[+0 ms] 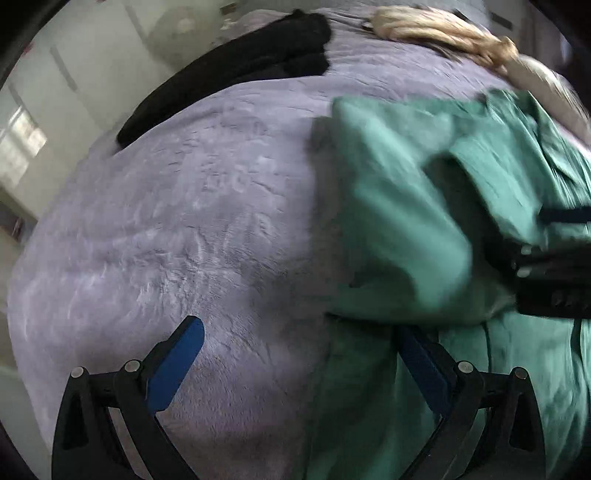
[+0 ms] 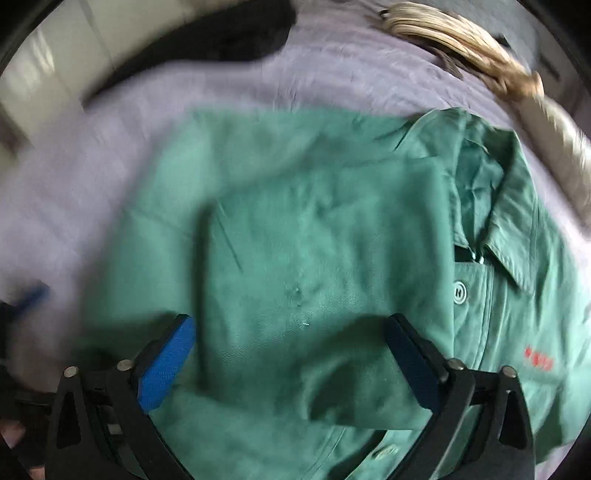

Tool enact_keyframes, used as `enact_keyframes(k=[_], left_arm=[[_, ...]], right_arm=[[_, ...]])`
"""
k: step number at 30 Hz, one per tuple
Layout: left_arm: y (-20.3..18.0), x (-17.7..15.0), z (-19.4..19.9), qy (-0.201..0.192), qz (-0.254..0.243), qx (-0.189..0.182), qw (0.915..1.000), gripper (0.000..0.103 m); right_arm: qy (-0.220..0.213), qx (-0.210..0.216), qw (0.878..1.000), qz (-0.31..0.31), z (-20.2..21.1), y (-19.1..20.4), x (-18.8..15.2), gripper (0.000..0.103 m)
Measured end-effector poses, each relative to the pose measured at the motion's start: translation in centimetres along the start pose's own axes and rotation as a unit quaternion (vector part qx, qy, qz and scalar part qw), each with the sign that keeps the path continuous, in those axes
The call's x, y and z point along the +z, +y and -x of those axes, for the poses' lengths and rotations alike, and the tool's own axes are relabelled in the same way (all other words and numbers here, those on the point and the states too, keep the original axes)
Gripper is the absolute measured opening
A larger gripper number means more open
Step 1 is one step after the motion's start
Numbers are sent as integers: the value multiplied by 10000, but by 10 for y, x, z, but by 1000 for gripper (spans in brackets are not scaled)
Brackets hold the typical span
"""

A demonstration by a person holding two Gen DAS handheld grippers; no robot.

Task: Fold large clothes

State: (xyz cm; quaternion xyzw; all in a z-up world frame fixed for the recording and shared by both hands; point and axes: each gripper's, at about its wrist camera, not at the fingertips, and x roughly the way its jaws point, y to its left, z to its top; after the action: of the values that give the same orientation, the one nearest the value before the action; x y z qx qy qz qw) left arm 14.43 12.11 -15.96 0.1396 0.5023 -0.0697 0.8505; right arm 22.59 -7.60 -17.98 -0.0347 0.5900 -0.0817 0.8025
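Observation:
A green button-up shirt (image 2: 314,229) lies on a lilac bedspread (image 2: 110,147), collar to the right, a sleeve folded across its front. It also shows in the left wrist view (image 1: 399,206) at the right. My right gripper (image 2: 291,328) is open and empty just above the folded sleeve. My left gripper (image 1: 303,332) is open and empty over the bedspread (image 1: 192,221) at the shirt's left edge. The right gripper's black body (image 1: 554,273) shows at the right of the left wrist view.
A folded black garment (image 1: 236,66) lies at the far left of the bed, also in the right wrist view (image 2: 221,40). A beige garment (image 1: 450,33) lies along the far right edge, also in the right wrist view (image 2: 461,40). White cabinets (image 1: 55,92) stand beyond the bed.

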Motion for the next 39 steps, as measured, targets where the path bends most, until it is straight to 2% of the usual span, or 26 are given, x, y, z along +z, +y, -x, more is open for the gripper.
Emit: enact_keyframes(k=[1, 2, 3, 4, 6, 7, 10, 13, 15, 16, 17, 18, 20, 21, 23, 25, 26, 29, 31, 32, 33, 34, 36, 37, 38, 39], left_arm=[[2, 2, -2, -8, 116, 40, 9999, 103], [7, 3, -3, -19, 254, 64, 9997, 103], [11, 5, -4, -32, 379, 90, 9992, 103], [18, 5, -5, -30, 503, 113, 9987, 103], [24, 9, -8, 9, 603, 29, 9982, 103], [29, 8, -7, -18, 635, -73, 9980, 103], [31, 8, -6, -110, 486, -57, 9987, 103], [32, 7, -3, -64, 274, -138, 9995, 103], [35, 9, -1, 21, 57, -207, 9998, 103], [38, 8, 2, 80, -64, -141, 9998, 103], [43, 8, 5, 166, -190, -161, 9996, 103], [50, 6, 8, 241, -243, -244, 9991, 103], [66, 7, 16, 395, -192, -465, 9980, 103], [74, 12, 20, 438, -93, -586, 9973, 103], [82, 29, 23, 403, 79, -815, 9958, 103], [80, 55, 17, 324, 224, -1098, 9932, 103], [74, 70, 8, 351, 273, -1307, 9904, 103], [46, 108, -30, 579, 337, -1759, 9821, 103], [27, 122, -52, 772, 302, -1888, 9785, 95], [17, 126, -63, 903, 224, -1942, 9765, 78], [8, 128, -70, 1010, 113, -1952, 9755, 66], [1, 130, -75, 1052, -8, -1953, 9751, 58], [-7, 132, -75, 1003, -196, -2091, 9726, 17], [-11, 133, -73, 1023, -263, -2169, 9705, 14], [-12, 134, -71, 1002, -317, -2125, 9715, 14], [-14, 136, -68, 935, -406, -2103, 9723, 14]], right_arm=[[-113, 90, 9999, -63, 3, -5, -1, 55], [-198, 133, 9993, -273, 11, -16, -2, 24], [-293, 354, 9972, -594, 21, -33, -3, 18], [-457, 752, 9911, -1002, 33, -55, -7, 18], [-702, 1085, 9781, -1629, 54, -96, -17, 17], [-830, 1212, 9718, -1843, 63, -112, -23, 17], [-1117, 1459, 9431, -2770, 81, -176, -54, 17], [-954, 1954, 8996, -3787, 61, -238, -96, 20], [-782, 2087, 8774, -4249, 48, -257, -116, 33], [-706, 1941, 8700, -4476, 45, -266, -127, 47], [-701, 1824, 8610, -4695, 46, -275, -141, 67], [-774, 1833, 8549, -4790, 48, -278, -147, 75], [-950, 1970, 8396, -4972, 60, -283, -165, 78], [-1003, 2127, 8360, -4958, 64, -281, -168, 78], [-1076, 2679, 8369, -4650, 75, -254, -163, 78], [-957, 3239, 8360, -4325, 73, -224, -151, 78], [-798, 3649, 8316, -4110, 67, -194, -140, 78], [-241, 4451, 8164, -3671, 35, -107, -110, 77], [75, 4777, 8079, -3451, 9, -54, -92, 74], [150, 4850, 8045, -3426, -3, -35, -82, 72], [167, 4875, 8021, -3446, -9, -24, -80, 72], [167, 4867, 7991, -3525, -19, -10, -75, 71], [197, 4771, 8008, -3616, -30, 1, -74, 68], [194, 4711, 8019, -3670, -36, 5, -75, 54], [213, 4698, 7999, -3728, -44, 8, -74, 27], [237, 4735, 7968, -3746, -45, 10, -71, 9]])
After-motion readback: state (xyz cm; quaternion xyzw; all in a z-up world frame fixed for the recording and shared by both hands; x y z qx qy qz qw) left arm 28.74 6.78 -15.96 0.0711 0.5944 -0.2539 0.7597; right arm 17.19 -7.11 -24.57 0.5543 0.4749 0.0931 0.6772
